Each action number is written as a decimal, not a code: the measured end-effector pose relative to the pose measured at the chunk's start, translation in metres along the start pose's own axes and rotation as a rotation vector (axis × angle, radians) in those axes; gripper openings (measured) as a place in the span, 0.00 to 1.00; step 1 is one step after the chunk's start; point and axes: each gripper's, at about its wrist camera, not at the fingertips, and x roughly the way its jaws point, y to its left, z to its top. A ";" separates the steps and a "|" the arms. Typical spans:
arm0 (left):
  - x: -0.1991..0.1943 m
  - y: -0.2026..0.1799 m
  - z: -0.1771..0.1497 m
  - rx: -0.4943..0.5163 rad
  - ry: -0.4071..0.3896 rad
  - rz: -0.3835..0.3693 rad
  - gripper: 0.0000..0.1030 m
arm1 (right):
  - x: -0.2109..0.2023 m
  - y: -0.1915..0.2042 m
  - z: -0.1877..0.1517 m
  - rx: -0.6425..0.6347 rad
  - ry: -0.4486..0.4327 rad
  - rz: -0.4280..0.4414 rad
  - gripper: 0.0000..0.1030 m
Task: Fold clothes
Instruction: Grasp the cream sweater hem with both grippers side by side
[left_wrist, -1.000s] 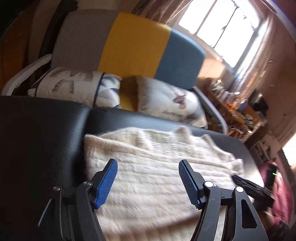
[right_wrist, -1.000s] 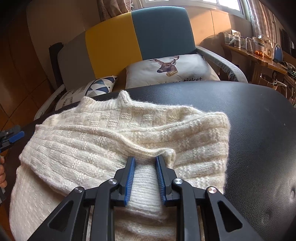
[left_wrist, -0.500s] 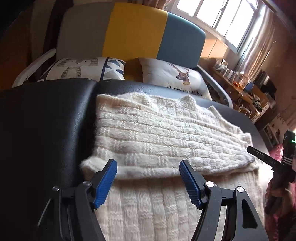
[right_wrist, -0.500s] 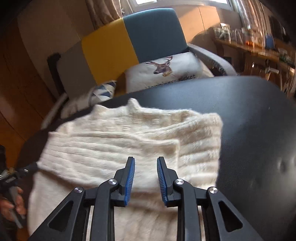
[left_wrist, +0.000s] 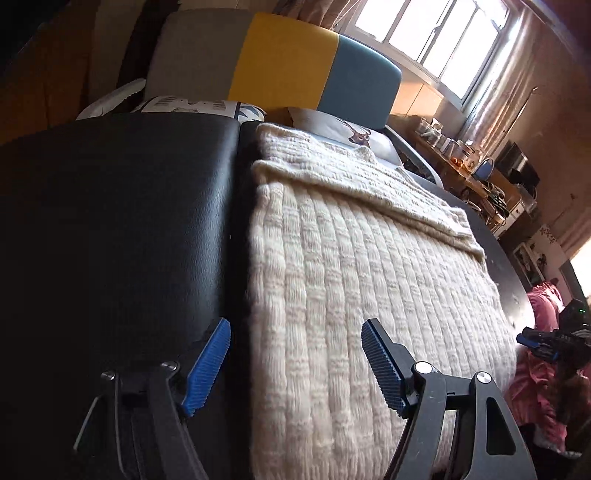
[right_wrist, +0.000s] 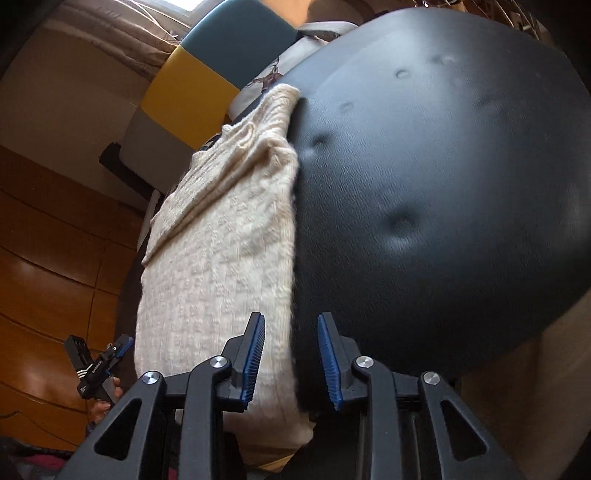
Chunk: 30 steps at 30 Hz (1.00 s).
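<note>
A cream knit sweater (left_wrist: 369, 258) lies flat on the black leather surface (left_wrist: 122, 221), its far part folded back on itself (left_wrist: 351, 177) and its hem hanging over the near edge. My left gripper (left_wrist: 295, 365) stands open over the sweater's near left edge, nothing between its blue pads. In the right wrist view the sweater (right_wrist: 221, 258) runs up the left half. My right gripper (right_wrist: 291, 354) is low at the near hem, its jaws a narrow gap apart, and the sweater's right edge shows behind that gap. Each gripper shows in the other's view: right gripper (left_wrist: 535, 341), left gripper (right_wrist: 110, 356).
Behind the leather surface stands a sofa with grey, yellow and blue back panels (left_wrist: 284, 62) and a deer cushion (left_wrist: 343, 129). A cluttered shelf (left_wrist: 469, 166) under the window is at the right. Pink cloth (left_wrist: 539, 369) lies low right. Dimpled black leather (right_wrist: 443, 203) fills the right.
Both grippers have drawn back from the folded far part to the sweater's near hem. The right gripper has dropped low and tilted. The fold now lies flat on the sweater.
</note>
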 end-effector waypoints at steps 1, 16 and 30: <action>-0.002 0.000 -0.006 -0.005 0.003 -0.004 0.72 | -0.005 -0.006 -0.008 0.014 0.010 0.005 0.29; -0.008 0.002 -0.055 0.021 0.035 -0.092 0.76 | 0.031 0.008 -0.027 -0.065 0.072 0.172 0.29; -0.008 0.001 -0.044 -0.019 0.036 -0.065 0.15 | 0.024 0.012 -0.037 -0.175 0.009 0.124 0.11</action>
